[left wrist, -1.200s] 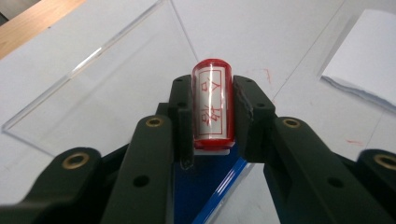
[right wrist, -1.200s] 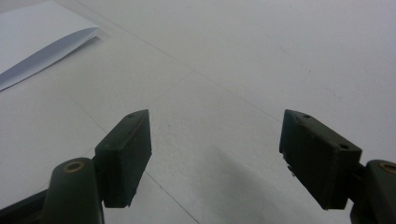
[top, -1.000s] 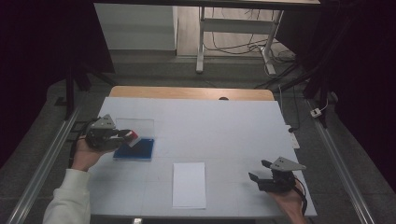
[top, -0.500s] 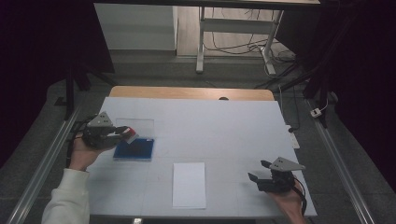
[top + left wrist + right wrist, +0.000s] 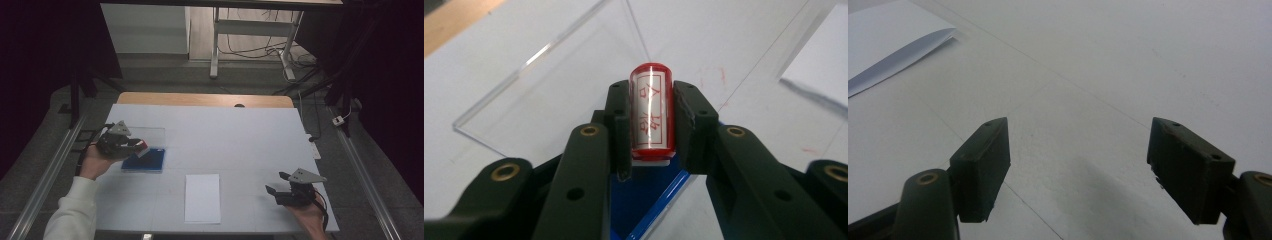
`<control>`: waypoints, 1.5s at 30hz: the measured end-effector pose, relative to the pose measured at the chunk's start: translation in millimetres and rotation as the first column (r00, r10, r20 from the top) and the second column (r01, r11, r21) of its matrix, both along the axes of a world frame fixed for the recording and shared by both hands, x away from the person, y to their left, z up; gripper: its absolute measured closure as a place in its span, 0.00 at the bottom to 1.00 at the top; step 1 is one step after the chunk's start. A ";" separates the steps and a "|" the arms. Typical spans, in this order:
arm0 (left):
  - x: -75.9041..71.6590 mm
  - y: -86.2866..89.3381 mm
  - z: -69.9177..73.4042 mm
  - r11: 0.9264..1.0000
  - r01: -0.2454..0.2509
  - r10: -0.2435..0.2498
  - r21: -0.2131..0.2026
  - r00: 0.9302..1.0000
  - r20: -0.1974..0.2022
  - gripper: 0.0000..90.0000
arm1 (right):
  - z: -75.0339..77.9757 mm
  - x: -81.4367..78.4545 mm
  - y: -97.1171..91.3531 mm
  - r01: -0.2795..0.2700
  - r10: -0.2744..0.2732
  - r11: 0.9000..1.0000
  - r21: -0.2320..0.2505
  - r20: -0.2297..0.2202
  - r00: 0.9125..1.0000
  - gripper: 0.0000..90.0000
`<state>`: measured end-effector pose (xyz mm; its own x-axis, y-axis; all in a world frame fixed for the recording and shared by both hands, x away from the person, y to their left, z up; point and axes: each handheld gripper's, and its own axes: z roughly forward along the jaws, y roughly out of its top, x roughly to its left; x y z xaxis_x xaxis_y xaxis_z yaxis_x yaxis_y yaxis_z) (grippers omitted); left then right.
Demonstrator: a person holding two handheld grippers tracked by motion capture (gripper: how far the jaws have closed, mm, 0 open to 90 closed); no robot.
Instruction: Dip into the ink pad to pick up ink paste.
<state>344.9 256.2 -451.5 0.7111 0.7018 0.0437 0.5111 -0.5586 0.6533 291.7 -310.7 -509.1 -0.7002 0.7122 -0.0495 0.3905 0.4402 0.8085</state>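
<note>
My left gripper [image 5: 651, 122] is shut on a red stamp [image 5: 651, 112] with a white face and red characters. In the high view the left gripper [image 5: 137, 146] holds the stamp [image 5: 142, 146] just above the blue ink pad [image 5: 145, 161] at the table's left side. The blue ink pad [image 5: 649, 192] lies under the jaws in the left gripper view. A white sheet of paper [image 5: 202, 197] lies near the front middle. My right gripper [image 5: 274, 190] rests open at the front right, nothing between its fingers [image 5: 980, 167].
A clear acrylic lid [image 5: 150, 133] lies flat behind the ink pad, seen as a clear acrylic lid [image 5: 549, 85] ahead of the left jaws. The white table cover [image 5: 240, 140] ends at a wooden strip [image 5: 200, 99]. Metal rails run along both sides.
The left hand with the stamp has shifted slightly over the ink pad. The right gripper has not moved.
</note>
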 end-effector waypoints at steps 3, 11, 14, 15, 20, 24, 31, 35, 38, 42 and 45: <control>2.4 -3.5 -4.1 1.000 0.004 -0.004 0.027 1.000 -0.019 0.79 | 0.0 -0.1 0.1 -0.001 0.001 1.000 -0.002 -0.001 1.000 0.28; 3.5 -4.7 -12.9 0.998 -0.005 0.008 0.060 0.999 -0.040 0.79 | -0.9 -0.3 0.9 0.000 0.000 1.000 -0.007 -0.007 1.000 0.28; 4.5 -4.6 -16.2 0.998 -0.006 0.009 0.063 0.999 -0.051 0.79 | -1.3 -0.3 1.2 -0.003 0.002 1.000 -0.006 -0.008 1.000 0.28; 4.7 -5.1 -17.2 0.998 -0.010 0.013 0.065 0.999 -0.051 0.79 | -1.5 -0.3 1.4 -0.003 0.003 1.000 -0.006 -0.008 1.000 0.28; 6.8 -6.2 -19.6 0.998 -0.003 0.008 0.070 0.997 -0.072 0.79 | -2.2 0.4 1.4 -0.002 0.002 1.000 -0.013 -0.012 1.000 0.28; 8.5 -7.0 -22.0 0.997 0.001 0.006 0.081 0.996 -0.087 0.79 | -2.2 0.4 1.3 -0.002 0.001 1.000 -0.014 -0.012 1.000 0.28; 11.0 -6.6 -24.8 0.996 -0.003 0.012 0.091 0.995 -0.104 0.79 | -2.7 0.8 1.6 0.000 0.000 1.000 -0.009 -0.013 1.000 0.28; 12.2 -8.5 -27.9 0.994 0.004 0.009 0.108 0.993 -0.115 0.79 | -2.5 0.8 1.3 0.000 -0.001 1.000 -0.009 -0.012 1.000 0.28; 12.8 -10.1 -28.9 0.993 0.008 0.005 0.116 0.993 -0.118 0.79 | -2.5 0.8 1.3 0.000 0.000 1.000 -0.009 -0.012 1.000 0.28; 13.7 -9.0 -29.5 0.994 0.008 0.006 0.109 0.992 -0.123 0.79 | -2.8 1.0 1.4 -0.001 0.000 1.000 -0.010 -0.016 1.000 0.28; 13.9 -8.5 -30.0 0.994 0.006 0.008 0.108 0.992 -0.128 0.79 | -2.8 1.0 1.4 -0.001 0.001 1.000 -0.009 -0.015 1.000 0.28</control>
